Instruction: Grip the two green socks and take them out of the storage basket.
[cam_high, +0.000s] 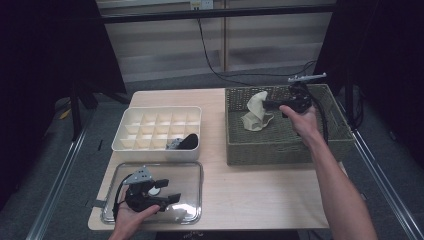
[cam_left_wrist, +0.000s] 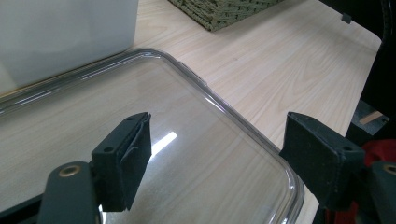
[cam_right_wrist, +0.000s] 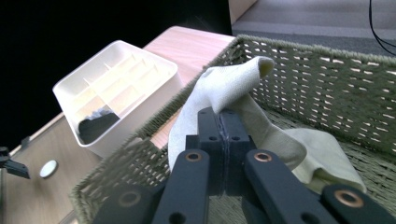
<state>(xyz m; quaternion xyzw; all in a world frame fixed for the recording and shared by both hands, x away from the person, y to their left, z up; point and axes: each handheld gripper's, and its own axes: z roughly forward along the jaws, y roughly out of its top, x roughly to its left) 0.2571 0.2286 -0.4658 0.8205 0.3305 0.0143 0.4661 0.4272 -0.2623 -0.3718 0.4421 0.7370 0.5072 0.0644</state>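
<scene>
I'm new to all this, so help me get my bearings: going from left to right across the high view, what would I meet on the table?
Left gripper above the clear lid → white divided box → pale cloth in the wicker basket → right gripper, shut on that cloth.

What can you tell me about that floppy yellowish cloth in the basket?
The pale yellow-green soft cloth looks like thin fabric, crumpled and folded. One part is pulled up into a peak while the rest lies on the floor of the woven green basket. The right claw is shut on it, pinching a fold near the raised part.
</scene>
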